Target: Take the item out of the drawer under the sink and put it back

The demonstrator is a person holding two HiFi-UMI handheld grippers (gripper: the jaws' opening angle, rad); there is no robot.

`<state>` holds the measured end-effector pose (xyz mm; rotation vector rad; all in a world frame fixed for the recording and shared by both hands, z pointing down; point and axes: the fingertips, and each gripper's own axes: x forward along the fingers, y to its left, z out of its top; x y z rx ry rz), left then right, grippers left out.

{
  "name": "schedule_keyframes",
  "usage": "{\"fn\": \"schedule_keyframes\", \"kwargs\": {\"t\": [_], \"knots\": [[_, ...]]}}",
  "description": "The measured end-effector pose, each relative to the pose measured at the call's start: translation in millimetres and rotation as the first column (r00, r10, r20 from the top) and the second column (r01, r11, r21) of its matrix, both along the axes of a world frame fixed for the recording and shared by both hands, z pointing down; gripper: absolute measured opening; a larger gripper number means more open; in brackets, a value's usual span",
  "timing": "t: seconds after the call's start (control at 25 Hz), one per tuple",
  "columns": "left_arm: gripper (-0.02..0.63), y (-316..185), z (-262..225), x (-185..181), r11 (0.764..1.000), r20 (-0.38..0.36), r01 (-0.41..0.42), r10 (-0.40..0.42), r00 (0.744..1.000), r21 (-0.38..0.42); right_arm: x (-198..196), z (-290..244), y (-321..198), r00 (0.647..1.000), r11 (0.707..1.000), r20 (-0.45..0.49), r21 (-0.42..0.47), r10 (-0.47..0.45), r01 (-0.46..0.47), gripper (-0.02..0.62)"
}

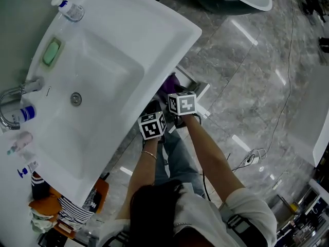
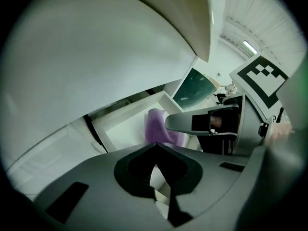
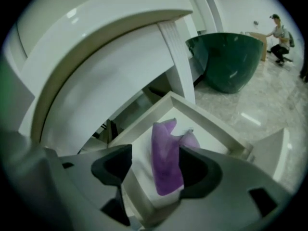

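The white drawer (image 1: pixel 199 88) under the sink (image 1: pixel 159 24) stands pulled out. A crumpled purple cloth (image 3: pixel 166 162) lies inside it on the white bottom, and shows too in the head view (image 1: pixel 172 81) and the left gripper view (image 2: pixel 155 128). My right gripper (image 3: pixel 156 154) hangs over the drawer's (image 3: pixel 209 118) near corner, open, with the cloth seen between its pads and its right pad close beside the fabric. My left gripper (image 2: pixel 156 146) is shut with nothing in it, to the left of the right gripper (image 2: pixel 202 122). In the head view only their marker cubes show, left (image 1: pixel 153 125) and right (image 1: pixel 182 103).
The sink's underside curves close above both grippers. On the counter are a green soap dish (image 1: pixel 51 51), a faucet (image 1: pixel 15 94) and small bottles. A dark green tub (image 3: pixel 231 57) stands on the marble floor beyond, with a person (image 3: pixel 279 32) far off. A cable (image 1: pixel 254 156) lies on the floor.
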<state>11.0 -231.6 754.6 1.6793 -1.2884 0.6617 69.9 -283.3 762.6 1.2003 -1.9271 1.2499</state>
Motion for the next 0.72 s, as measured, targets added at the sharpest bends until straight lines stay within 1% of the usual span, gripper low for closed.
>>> {"fn": "schedule_keyframes", "kwargs": {"t": [0.08, 0.24, 0.4, 0.48, 0.6, 0.72], "knots": [[0.005, -1.6, 3.3, 1.8, 1.0, 0.005, 0.007, -0.007, 1.0, -0.015, -2.7, 7.3, -0.3, 1.0, 0.999, 0.013, -0.032, -0.005, 0.006, 0.298], [0.005, -2.2, 7.6, 6.5, 0.999, 0.011, 0.016, -0.015, 1.0, -0.035, -4.2, 20.4, 1.6, 1.0, 0.999, -0.015, -0.051, -0.016, 0.015, 0.304], [0.005, -4.0, 11.3, 9.6, 0.996, 0.005, 0.059, -0.059, 0.998, -0.067, -4.5, 31.1, 2.4, 1.0, 0.995, 0.002, -0.094, -0.012, 0.012, 0.307], [0.005, -4.1, 15.0, 7.6, 0.996, 0.015, 0.049, -0.048, 0.999, -0.074, -5.6, 36.7, 1.6, 1.0, 0.994, -0.008, -0.109, -0.016, 0.015, 0.308], [0.005, -3.1, 19.7, 4.2, 0.996, 0.023, 0.049, -0.047, 0.999, -0.081, -8.4, 50.1, 3.4, 0.998, 0.989, -0.034, -0.139, -0.051, 0.045, 0.308], [0.005, -0.7, 27.5, 2.6, 0.994, 0.031, 0.05, -0.047, 0.998, -0.099, -14.4, 57.0, 4.3, 0.998, 0.982, -0.025, -0.184, -0.054, 0.049, 0.307]]}}
